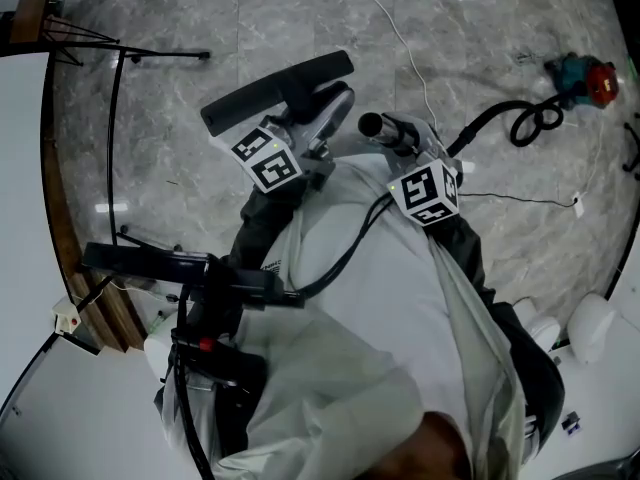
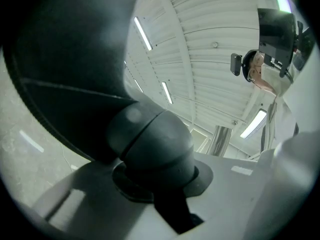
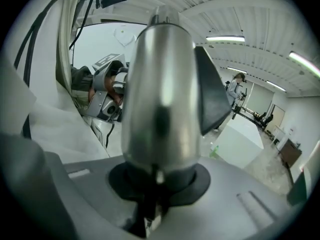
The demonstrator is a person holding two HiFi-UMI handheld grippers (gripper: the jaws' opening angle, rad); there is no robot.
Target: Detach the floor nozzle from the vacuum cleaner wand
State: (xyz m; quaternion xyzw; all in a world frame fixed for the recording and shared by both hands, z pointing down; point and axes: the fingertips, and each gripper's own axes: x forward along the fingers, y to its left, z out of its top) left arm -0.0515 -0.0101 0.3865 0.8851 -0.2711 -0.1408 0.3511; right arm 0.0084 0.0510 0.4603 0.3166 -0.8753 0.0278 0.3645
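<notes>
Head view: the left gripper (image 1: 312,136) is raised in front of the person's body over a grey marbled floor (image 1: 200,18) and carries the black floor nozzle (image 1: 275,93); the right gripper (image 1: 405,140) sits just beside it and carries the end of the wand (image 1: 385,128); the wand's open tip lies near the nozzle's neck and appears free of it; a black hose (image 1: 500,118) runs off across the floor toward the red and teal vacuum cleaner body (image 1: 585,76). Left gripper view: the jaws of the left gripper (image 2: 155,174) are clamped on the rounded neck joint of the floor nozzle (image 2: 150,139). Right gripper view: the jaws of the right gripper (image 3: 157,179) are clamped on the silver tube of the wand (image 3: 160,94).
</notes>
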